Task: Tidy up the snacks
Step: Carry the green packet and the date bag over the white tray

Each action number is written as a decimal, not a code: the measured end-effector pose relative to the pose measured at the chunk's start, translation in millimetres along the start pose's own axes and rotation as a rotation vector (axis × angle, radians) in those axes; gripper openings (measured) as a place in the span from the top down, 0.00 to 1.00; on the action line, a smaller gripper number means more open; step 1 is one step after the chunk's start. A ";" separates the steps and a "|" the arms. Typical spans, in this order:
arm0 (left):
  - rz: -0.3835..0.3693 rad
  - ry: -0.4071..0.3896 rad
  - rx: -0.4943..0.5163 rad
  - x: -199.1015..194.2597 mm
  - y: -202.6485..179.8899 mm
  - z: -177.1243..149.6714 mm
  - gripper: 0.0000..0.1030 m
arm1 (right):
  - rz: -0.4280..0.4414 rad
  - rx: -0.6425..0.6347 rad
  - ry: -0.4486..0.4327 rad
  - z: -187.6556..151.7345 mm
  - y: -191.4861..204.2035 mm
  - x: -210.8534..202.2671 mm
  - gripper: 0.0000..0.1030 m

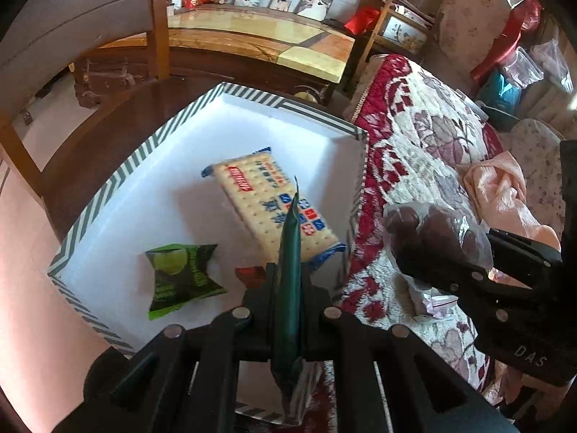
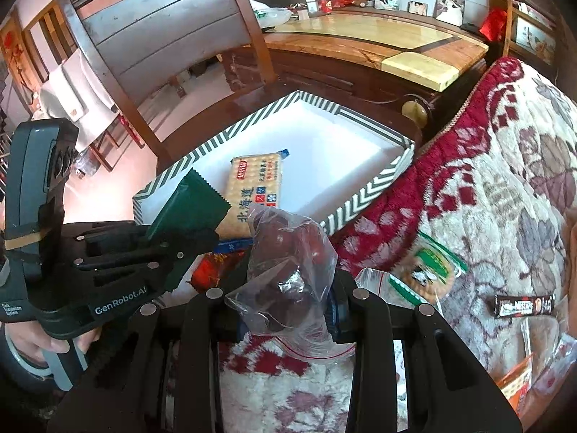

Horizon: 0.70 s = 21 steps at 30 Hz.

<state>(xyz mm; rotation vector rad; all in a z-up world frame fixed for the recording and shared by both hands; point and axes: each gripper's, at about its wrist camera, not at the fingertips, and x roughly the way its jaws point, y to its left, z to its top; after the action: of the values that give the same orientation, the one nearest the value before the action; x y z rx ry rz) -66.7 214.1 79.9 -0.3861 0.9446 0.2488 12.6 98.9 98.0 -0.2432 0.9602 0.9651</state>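
A white box with a green striped rim (image 1: pixel 119 176) (image 2: pixel 364 195) holds a cracker pack (image 1: pixel 267 202) (image 2: pixel 254 184), a green lime candy packet (image 1: pixel 182 276) and a small red packet (image 1: pixel 249 275) (image 2: pixel 209 270). My left gripper (image 1: pixel 288 281) (image 2: pixel 194 238) is shut on a dark green wrapper (image 1: pixel 290 270) (image 2: pixel 191 205) above the box's near edge. My right gripper (image 2: pixel 288 303) (image 1: pixel 443 270) is shut on a clear bag of dark red fruit (image 2: pixel 288 252) (image 1: pixel 432 238), just right of the box over the blanket.
A red and cream floral blanket (image 2: pixel 487 180) (image 1: pixel 414 137) carries more snacks: a green-labelled biscuit bag (image 2: pixel 431 267), a dark coffee stick (image 2: pixel 524 305) and orange packets (image 2: pixel 519 382). A wooden chair (image 2: pixel 173 36) and marble-topped cabinet (image 2: pixel 378 32) stand behind the box.
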 end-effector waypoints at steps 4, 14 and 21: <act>0.017 -0.002 -0.011 1.6 10.1 3.2 0.89 | 0.000 -0.015 0.008 5.9 7.4 7.7 0.70; 0.065 -0.014 -0.049 5.3 37.7 16.7 0.89 | 0.014 -0.038 0.028 18.3 19.1 27.0 0.70; 0.075 0.016 -0.082 17.5 51.9 19.9 0.89 | 0.025 -0.044 0.045 26.4 22.9 41.5 0.70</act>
<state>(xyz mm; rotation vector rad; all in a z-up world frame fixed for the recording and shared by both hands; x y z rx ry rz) -61.4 270.2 65.0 -0.4293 0.9678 0.3541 18.8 151.4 86.0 -0.2917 0.9854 1.0081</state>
